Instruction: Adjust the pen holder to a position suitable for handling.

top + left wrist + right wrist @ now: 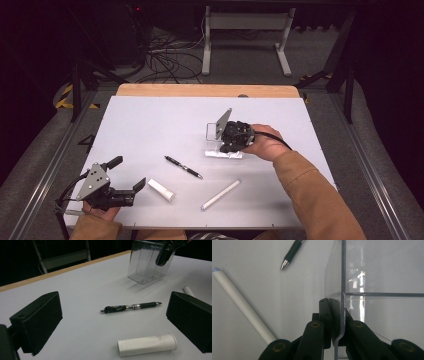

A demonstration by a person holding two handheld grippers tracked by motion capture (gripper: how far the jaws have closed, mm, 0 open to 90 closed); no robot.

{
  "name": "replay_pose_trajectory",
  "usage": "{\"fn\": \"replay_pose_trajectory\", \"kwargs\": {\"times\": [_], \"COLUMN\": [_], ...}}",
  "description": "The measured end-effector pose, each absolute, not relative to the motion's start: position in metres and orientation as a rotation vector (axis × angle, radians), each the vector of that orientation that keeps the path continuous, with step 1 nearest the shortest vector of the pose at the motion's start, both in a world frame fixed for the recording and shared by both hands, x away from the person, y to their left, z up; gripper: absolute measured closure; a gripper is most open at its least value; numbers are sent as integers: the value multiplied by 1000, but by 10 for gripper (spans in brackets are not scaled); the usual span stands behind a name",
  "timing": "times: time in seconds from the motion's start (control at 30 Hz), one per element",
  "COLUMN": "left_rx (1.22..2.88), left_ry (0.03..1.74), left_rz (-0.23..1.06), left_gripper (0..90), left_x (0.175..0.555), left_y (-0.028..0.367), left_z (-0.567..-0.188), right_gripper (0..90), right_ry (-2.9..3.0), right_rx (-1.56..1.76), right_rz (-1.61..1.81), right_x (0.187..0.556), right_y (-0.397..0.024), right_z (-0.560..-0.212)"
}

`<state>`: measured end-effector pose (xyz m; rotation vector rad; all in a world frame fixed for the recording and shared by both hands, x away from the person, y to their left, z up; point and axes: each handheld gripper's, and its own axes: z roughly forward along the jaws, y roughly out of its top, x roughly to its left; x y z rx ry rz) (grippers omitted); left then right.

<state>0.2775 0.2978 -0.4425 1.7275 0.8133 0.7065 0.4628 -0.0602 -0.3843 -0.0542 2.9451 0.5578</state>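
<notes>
A clear plastic box (214,131) with inner dividers is at the middle right of the white table. My right gripper (231,142) is shut on one of its walls. In the right gripper view the jaws pinch the thin clear wall (342,277) between them, my right gripper (336,312) reaching up from below. The box (147,267) looks upright; I cannot tell whether its base touches the table. My left gripper (127,172) stands open at the near left with nothing between its jaws, and so does my left gripper (113,322) in its own view.
A black pen (183,167) lies mid-table. A short white tube (161,190) lies just right of the left gripper, and a long white stick (220,194) lies nearer the front edge. A wooden strip (207,90) borders the far side.
</notes>
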Motion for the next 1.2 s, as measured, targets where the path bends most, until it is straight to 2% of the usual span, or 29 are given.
{"fn": "replay_pose_trajectory", "kwargs": {"times": [0.47,1.2], "left_rx": [1731,1732], "left_ry": [809,808], "left_rz": [704,703], "left_gripper": [11,11], "left_x": [278,278], "left_y": [298,298], "left_z": [-443,-443], "right_gripper": [865,869], "right_ry": [3002,3002], "right_rx": [-153,-178], "right_rz": [506,499], "right_x": [455,455], "right_y": [-23,-19], "right_z": [-400,-402]}}
